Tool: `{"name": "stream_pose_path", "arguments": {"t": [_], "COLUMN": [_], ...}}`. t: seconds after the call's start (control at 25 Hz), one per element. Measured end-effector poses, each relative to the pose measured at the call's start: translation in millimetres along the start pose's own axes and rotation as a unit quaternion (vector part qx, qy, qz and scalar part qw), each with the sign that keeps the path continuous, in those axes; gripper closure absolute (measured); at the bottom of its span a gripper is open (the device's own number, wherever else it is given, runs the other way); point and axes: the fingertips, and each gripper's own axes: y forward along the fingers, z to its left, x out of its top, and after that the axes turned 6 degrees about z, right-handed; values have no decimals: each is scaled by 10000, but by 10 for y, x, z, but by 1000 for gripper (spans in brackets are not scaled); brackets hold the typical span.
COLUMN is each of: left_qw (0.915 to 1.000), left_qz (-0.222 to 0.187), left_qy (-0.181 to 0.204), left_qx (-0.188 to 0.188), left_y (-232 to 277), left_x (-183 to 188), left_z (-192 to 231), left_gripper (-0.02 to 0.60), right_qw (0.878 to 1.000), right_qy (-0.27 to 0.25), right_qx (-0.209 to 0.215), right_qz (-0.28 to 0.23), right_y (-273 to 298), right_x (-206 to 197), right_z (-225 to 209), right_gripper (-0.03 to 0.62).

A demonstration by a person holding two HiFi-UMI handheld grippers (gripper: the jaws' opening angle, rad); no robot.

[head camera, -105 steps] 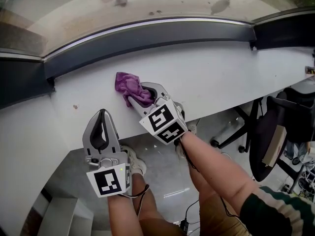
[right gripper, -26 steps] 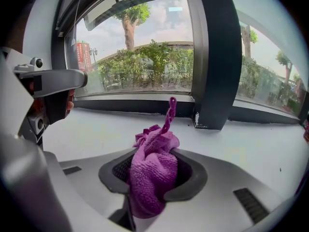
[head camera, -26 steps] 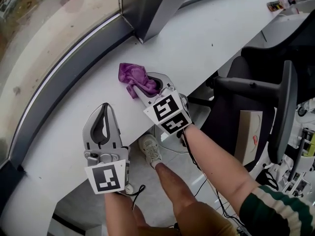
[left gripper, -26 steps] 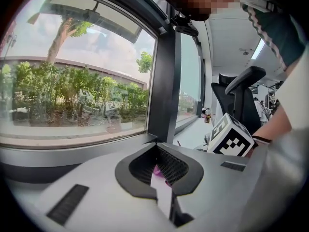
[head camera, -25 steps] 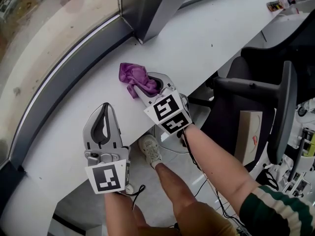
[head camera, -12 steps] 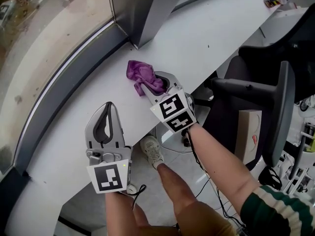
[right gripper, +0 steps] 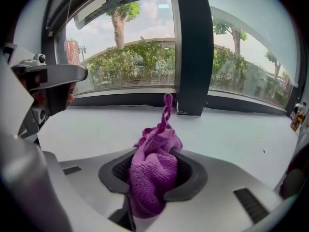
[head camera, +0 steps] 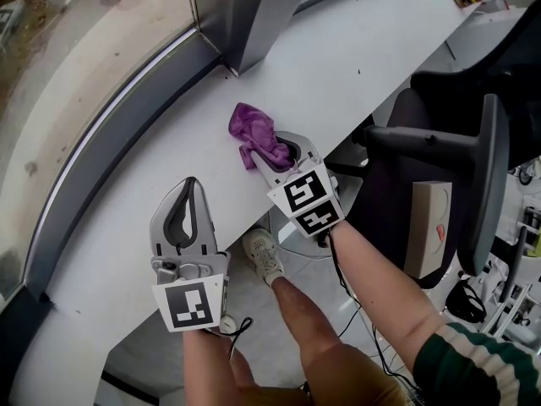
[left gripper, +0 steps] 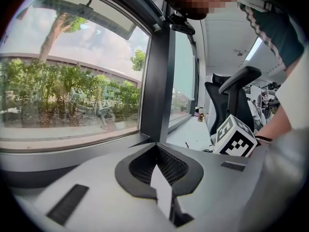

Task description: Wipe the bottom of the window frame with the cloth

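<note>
**Right tool** (head camera: 277, 152): jaws clamped on the cloth (head camera: 256, 131). The right gripper view shows the purple wad (right gripper: 153, 178) filling the gap between them, with a twisted tail pointing ahead toward the mullion (right gripper: 190, 47).

**Cloth, position:** over the white desk (head camera: 355, 53), apparently resting on it. It is near the frame (head camera: 127, 121) but not touching it, with bare desk between the two.

**Left tool** (head camera: 189, 188): jaws together with nothing between them, confirmed in the left gripper view (left gripper: 160, 175). It is held over the near edge of the desk, well apart from the cloth.

**Change:**
- Over the last half second the right tool has carried the cloth along the desk toward the foot of the mullion (head camera: 249, 11).
- Compared with four seconds ago, the person has turned and worked along to the stretch of frame beside that upright.
- The left tool has kept its place relative to the body.

**Bearing on task (judgement):**
- The cloth is travelling parallel to the frame without rubbing it, so the wiping of this stretch seems not yet begun.
- The next move calls for pushing the cloth forward until it bears on the dark ledge.

**Also present:** chair (head camera: 473, 134), to the right of the desk.
</note>
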Motion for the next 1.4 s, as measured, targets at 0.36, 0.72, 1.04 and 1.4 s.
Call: {"name": "stream_pose_path", "arguments": {"t": [0.36,0.72,1.04,1.4], "left_qw": [9996,9976,9931,9841], "left_qz": [-124,-123,-176,-196], "left_qy": [-93,-277,-442,-695], "left_qx": [239,625,1069,1621], "left_y": [-392,-1033,-1611,-2319], "left_x": [-68,-317,-501,-729], "left_z": [294,783,1283,1815], "left_gripper": [575,575,575,575], "right_qw": [9995,9972,9926,9830], "right_qy": [-229,-538,-882,-1309], "right_qx": [174,495,807,1246], "right_qz": [88,120,195,317], "right_y": [56,170,273,353], "right_x": [8,107,202,247], "right_z": [490,1334,2088,3027], "right_gripper": [445,445,445,445]}}
